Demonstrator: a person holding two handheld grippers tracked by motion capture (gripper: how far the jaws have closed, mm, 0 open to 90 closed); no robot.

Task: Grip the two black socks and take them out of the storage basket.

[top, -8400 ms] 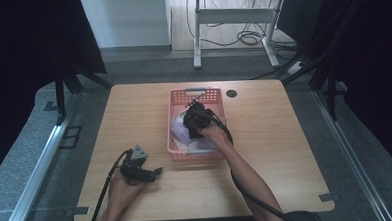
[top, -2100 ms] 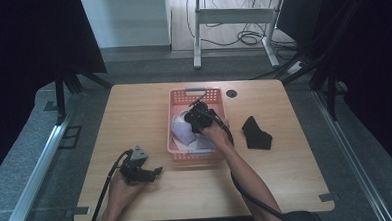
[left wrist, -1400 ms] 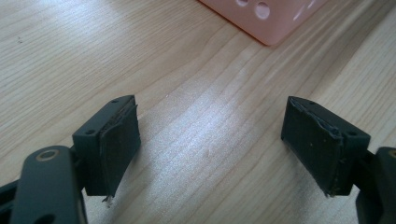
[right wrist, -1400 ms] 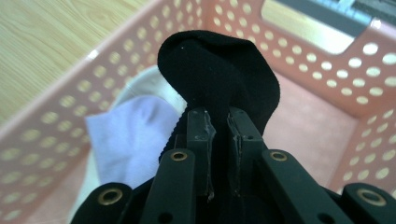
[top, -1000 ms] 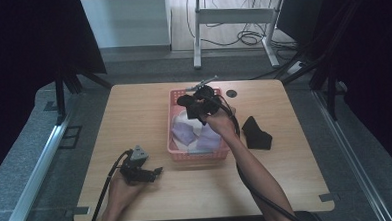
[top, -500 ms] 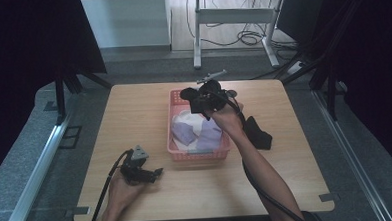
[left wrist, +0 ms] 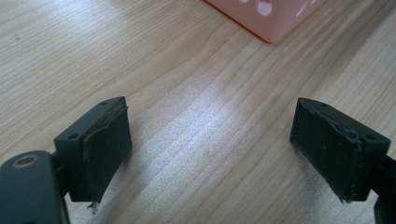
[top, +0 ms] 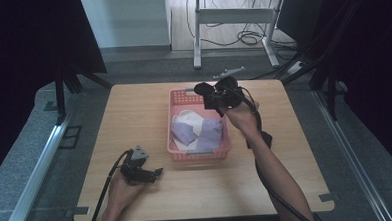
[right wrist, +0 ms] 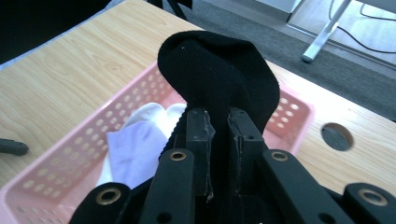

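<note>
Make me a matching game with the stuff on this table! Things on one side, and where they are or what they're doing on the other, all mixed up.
Things:
1. black sock
2. pink basket
3. left gripper
4. purple socks

Places or states:
A. lying inside the basket
B. jaws wide open over bare wood, nothing between them
C. pinched in the right gripper, held up over the basket's far end
D. standing on the middle of the table

Right pairs: 1-C, 2-D, 3-B, 4-A
</note>
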